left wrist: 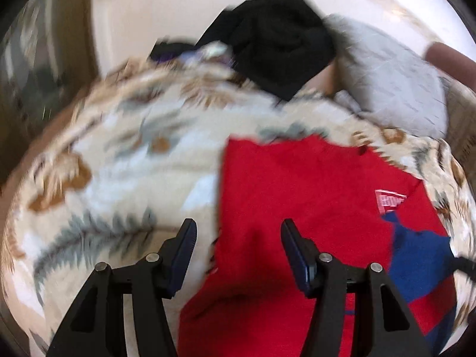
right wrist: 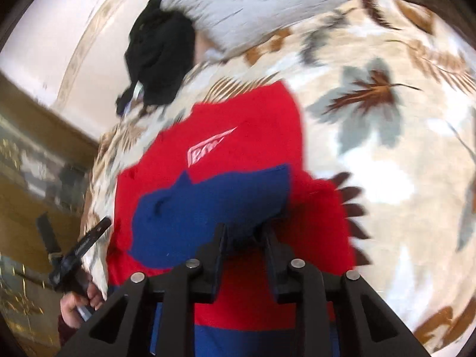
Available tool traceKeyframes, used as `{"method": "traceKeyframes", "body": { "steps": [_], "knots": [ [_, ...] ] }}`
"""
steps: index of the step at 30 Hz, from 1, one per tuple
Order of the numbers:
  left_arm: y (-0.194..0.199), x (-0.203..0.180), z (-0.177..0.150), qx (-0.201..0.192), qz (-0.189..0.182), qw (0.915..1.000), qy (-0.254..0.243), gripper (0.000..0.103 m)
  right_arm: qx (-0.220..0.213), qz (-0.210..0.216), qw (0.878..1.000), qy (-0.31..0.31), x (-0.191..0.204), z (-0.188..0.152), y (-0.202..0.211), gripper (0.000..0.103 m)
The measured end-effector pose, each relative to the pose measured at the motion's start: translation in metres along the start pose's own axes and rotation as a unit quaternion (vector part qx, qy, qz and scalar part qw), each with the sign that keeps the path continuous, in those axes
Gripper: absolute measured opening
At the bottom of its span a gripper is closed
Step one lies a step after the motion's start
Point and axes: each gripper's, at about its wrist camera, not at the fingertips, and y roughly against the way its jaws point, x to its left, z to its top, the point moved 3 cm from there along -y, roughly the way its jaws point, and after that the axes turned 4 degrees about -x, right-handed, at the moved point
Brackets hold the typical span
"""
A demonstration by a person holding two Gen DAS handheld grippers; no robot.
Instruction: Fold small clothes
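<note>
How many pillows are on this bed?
1: a grey pillow at the head of the bed, beside the black clothing pile. Others may lie outside the view.

A bed is covered by a cream bedspread (left wrist: 119, 154) printed with grey and brown leaves. A pale grey quilted pillow (left wrist: 395, 89) is laid at its far end. Behind it a white wall (left wrist: 166, 3) is seen, brightly lit. Beside the bed, a brown wooden edge (right wrist: 35, 95) and a patterned floor (right wrist: 26, 163) are shown, both blurred.
</note>
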Motion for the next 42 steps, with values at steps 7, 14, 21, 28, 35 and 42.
{"method": "traceKeyframes", "body": {
  "steps": [7, 14, 21, 28, 35, 42],
  "knots": [
    [-0.003, -0.058, -0.014, 0.015, -0.056, 0.9944, -0.088, 0.071, -0.077, -0.002, 0.995, 0.061, 0.025, 0.009, 0.01, 0.063],
    [-0.027, -0.07, -0.028, 0.072, -0.043, 0.9904, -0.11, 0.075, 0.01, -0.074, 0.989, 0.131, 0.026, -0.014, -0.048, 0.054],
    [0.001, -0.076, -0.018, 0.013, -0.068, 0.9914, -0.111, 0.075, -0.032, -0.07, 0.985, 0.153, 0.034, -0.01, -0.024, 0.053],
    [0.05, -0.086, -0.016, -0.033, -0.085, 0.9911, -0.098, 0.08, -0.05, -0.122, 0.971, 0.2, 0.054, -0.015, 0.008, 0.054],
    [0.101, -0.096, -0.022, -0.084, -0.055, 0.9895, -0.104, 0.09, -0.127, -0.184, 0.938, 0.264, 0.1, -0.006, 0.077, 0.056],
    [0.123, -0.101, -0.024, -0.086, -0.06, 0.9897, -0.097, 0.091, -0.166, -0.223, 0.913, 0.299, 0.123, -0.013, 0.121, 0.056]
  ]
}}
